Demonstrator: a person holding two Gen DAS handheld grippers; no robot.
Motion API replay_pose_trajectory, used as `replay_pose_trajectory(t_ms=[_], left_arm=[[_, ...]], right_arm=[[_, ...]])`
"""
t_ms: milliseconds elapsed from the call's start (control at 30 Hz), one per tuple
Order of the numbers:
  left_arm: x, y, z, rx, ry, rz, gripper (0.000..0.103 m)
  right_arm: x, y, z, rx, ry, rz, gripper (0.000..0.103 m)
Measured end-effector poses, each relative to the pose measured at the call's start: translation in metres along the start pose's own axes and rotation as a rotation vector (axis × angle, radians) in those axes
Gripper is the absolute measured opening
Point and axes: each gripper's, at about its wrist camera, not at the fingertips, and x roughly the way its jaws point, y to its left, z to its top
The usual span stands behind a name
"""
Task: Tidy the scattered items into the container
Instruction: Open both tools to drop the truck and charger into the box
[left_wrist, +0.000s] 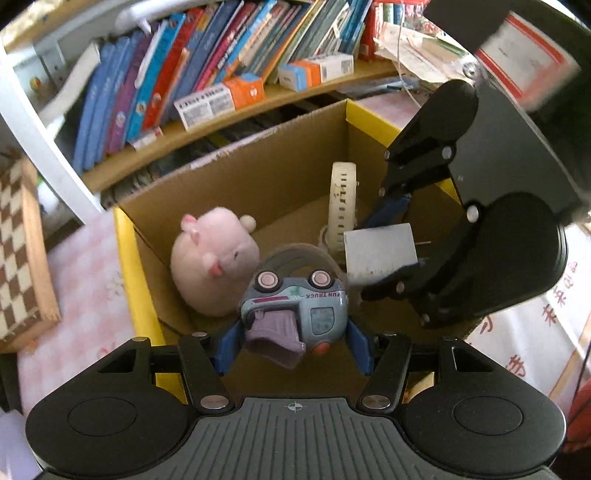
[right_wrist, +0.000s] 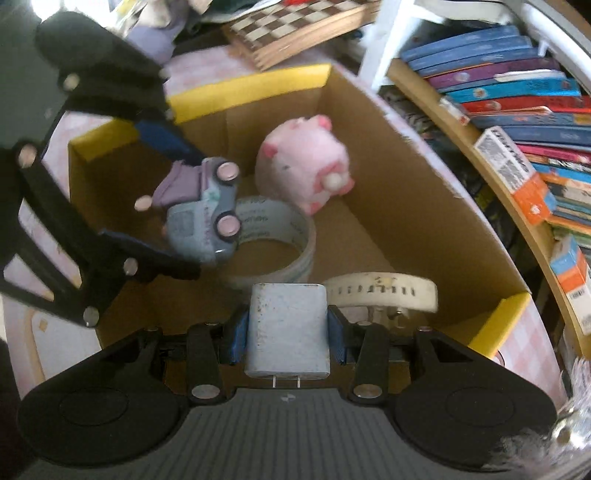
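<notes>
Cardboard box (left_wrist: 295, 173) with yellow edges sits open on a pink checked cloth (left_wrist: 85, 280), and both my grippers hang over it. Going left to right in my left camera, I see a wooden chess board (left_wrist: 22, 251) lying beside the box, then a pink plush pig (left_wrist: 214, 262) resting inside against the box wall. Next comes my left gripper (left_wrist: 293, 341), its blue fingers squeezed on a little blue toy truck (left_wrist: 295, 306) that says "FUN TRUCK" on its side. The truck hangs just above a roll of tape (left_wrist: 299, 258) on the box floor. A white watch (left_wrist: 343, 203) stands further back. On the right, my right gripper (left_wrist: 388, 240) pinches a white plug charger (left_wrist: 380, 247) above the box. In my right camera the charger (right_wrist: 288, 328) sits tight between the blue fingers (right_wrist: 338, 341), with its two metal pins pointing back at me. The tape roll (right_wrist: 291, 236) has writing inside it, too small to read. Behind the box is a shelf of books (left_wrist: 192, 62) leaning in a row, with small orange and white cartons (left_wrist: 221, 98) in front of them.
</notes>
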Motion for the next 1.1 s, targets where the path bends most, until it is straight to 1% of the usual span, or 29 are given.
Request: replay_pose_trajectory(t_ms=[200, 333, 533, 700, 833, 900, 1000, 1100], left_arm=[[0.006, 0.008, 0.002, -0.031, 0.047, -0.079, 0.06], [0.011, 0.012, 0.003, -0.039, 0.063, -0.121, 0.06], [0.015, 0.016, 0.004, -0.05, 0.083, -0.168, 0.06], [0.016, 0.017, 0.005, -0.05, 0.085, -0.178, 0.06], [0.017, 0.017, 0.006, -0.054, 0.086, -0.166, 0.063], [0.016, 0.016, 0.006, -0.052, 0.081, -0.158, 0.065], [0.011, 0.014, 0.006, -0.036, 0.063, -0.142, 0.07], [0.005, 0.012, 0.005, -0.033, 0.041, -0.118, 0.073]], right_arm=[[0.014, -0.004, -0.001, -0.007, 0.046, 0.045, 0.041], [0.022, -0.006, -0.001, -0.009, 0.07, 0.056, 0.041], [0.023, -0.006, -0.001, -0.011, 0.069, 0.062, 0.041], [0.022, -0.006, -0.002, 0.008, 0.069, 0.057, 0.041], [0.022, -0.003, -0.001, 0.024, 0.069, 0.04, 0.042], [0.019, -0.003, 0.0, 0.031, 0.063, 0.03, 0.048], [0.01, -0.005, 0.002, 0.035, 0.044, 0.02, 0.051], [-0.002, -0.005, 0.001, 0.055, 0.018, 0.008, 0.051]])
